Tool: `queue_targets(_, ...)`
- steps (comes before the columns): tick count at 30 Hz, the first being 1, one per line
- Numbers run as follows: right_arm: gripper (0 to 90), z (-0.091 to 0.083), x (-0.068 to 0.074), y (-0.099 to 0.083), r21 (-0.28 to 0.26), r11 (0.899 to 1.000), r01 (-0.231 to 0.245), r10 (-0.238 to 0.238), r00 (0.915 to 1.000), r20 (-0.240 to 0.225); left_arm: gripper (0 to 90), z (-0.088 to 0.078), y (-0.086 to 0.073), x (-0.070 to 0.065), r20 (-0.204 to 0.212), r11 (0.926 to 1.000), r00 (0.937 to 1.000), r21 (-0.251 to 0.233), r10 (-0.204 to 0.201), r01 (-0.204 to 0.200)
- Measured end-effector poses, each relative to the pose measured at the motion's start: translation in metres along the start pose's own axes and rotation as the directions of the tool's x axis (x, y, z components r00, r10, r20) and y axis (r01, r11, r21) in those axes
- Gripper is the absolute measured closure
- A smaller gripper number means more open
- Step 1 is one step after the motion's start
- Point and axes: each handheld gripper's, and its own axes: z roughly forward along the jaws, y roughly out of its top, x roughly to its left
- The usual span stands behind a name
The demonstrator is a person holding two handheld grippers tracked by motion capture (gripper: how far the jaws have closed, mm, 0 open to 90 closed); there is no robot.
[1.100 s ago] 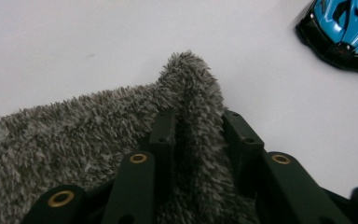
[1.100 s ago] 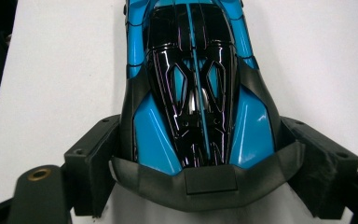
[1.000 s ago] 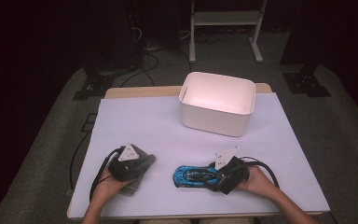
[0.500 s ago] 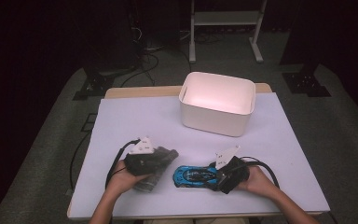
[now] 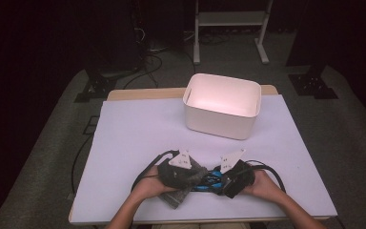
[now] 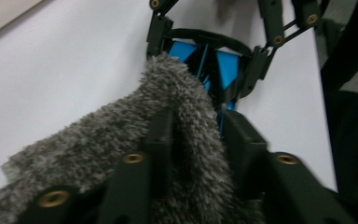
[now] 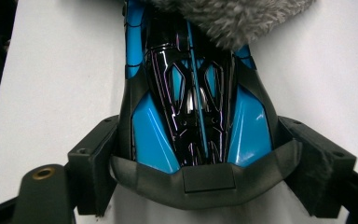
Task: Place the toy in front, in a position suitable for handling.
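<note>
Seen from above, two hands meet at the near edge of a desk (image 5: 138, 133) covered in a pale sheet; between them lies a blue and black toy car (image 5: 209, 180), mostly hidden by the tools and a grey fuzzy cloth (image 5: 181, 193). The left hand-held gripper (image 5: 198, 177) carries that cloth; in its own view the cloth (image 6: 121, 144) sits gripped between the two black jaws, which have just been opening a little, and it folds over the near end of the car (image 6: 214, 70), blocking most of it. The right hand-held gripper (image 5: 219, 183) holds the car by one end; in its own view the car (image 7: 191, 93) runs away from the camera, its far end covered by the cloth (image 7: 233, 16), and the jaws press on both sides of the body, narrow enough to clamp it. A white open bin (image 5: 221, 106) stands farther back on the desk, well apart from the hands; black cables loop beside each wrist. The dark floor around holds a white stand (image 5: 228, 19), cut off at the top edge; details there are hard to make out.
</note>
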Motion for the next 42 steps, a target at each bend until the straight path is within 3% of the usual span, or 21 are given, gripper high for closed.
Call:
queue_targets(2,19.5,0.000,0.000,0.000,0.000,1.000,0.001,-0.001,1.0000,-0.001,39.6,-0.003,0.003,0.000,-0.032,0.9998,0.9993,0.001,-0.019,0.019)
queue_targets(3,19.5,0.000,0.000,0.000,0.000,1.000,0.001,-0.001,1.0000,-0.001,34.2,-0.005,0.005,0.000,-0.049,0.9999,0.9987,-0.006,-0.016,0.015)
queue_targets(5,19.5,0.000,0.000,0.000,0.000,1.000,0.002,-0.002,1.0000,0.000,30.7,-0.009,0.007,0.001,-0.044,0.9992,0.9985,-0.027,-0.032,0.031)
queue_targets(8,19.5,0.000,0.000,0.000,0.000,1.000,0.002,-0.002,1.0000,0.002,30.8,-0.009,0.010,0.003,-0.040,0.9994,0.9989,-0.022,-0.026,0.025)
queue_targets(14,19.6,0.000,0.000,0.000,0.002,1.000,0.003,-0.003,1.0000,0.003,43.5,0.004,0.008,0.007,-0.025,0.9988,0.9990,0.031,-0.038,0.039)
queue_targets(18,20.2,0.000,0.000,0.000,0.001,1.000,0.010,-0.010,1.0000,0.002,64.7,0.007,0.009,0.006,-0.029,0.9996,0.9995,0.026,-0.013,0.014)
queue_targets(22,20.6,0.000,0.000,0.000,0.000,1.000,0.012,-0.012,0.9999,0.002,72.6,0.010,0.018,0.003,-0.023,0.9979,0.9987,0.048,0.044,-0.043)
queue_targets(26,21.4,0.000,0.001,0.000,-0.002,1.000,0.008,-0.008,1.0000,0.003,74.9,0.018,0.027,-0.003,0.015,0.9951,0.9963,0.051,0.084,-0.085)
queue_targets(29,21.6,0.000,0.001,0.000,-0.002,1.000,0.007,-0.007,1.0000,0.004,75.7,0.019,0.028,-0.005,0.007,0.9921,0.9941,0.063,0.108,-0.108)
queue_targets(35,21.7,0.000,0.001,0.000,0.000,1.000,0.007,-0.007,1.0000,0.005,77.5,0.009,0.019,-0.002,0.001,0.9918,0.9947,0.076,0.103,-0.103)
queue_targets(42,21.8,0.000,0.001,0.000,-0.003,1.000,0.010,-0.010,0.9999,0.006,77.5,-0.009,-0.007,0.004,-0.041,0.9925,0.9974,0.109,0.060,-0.056)
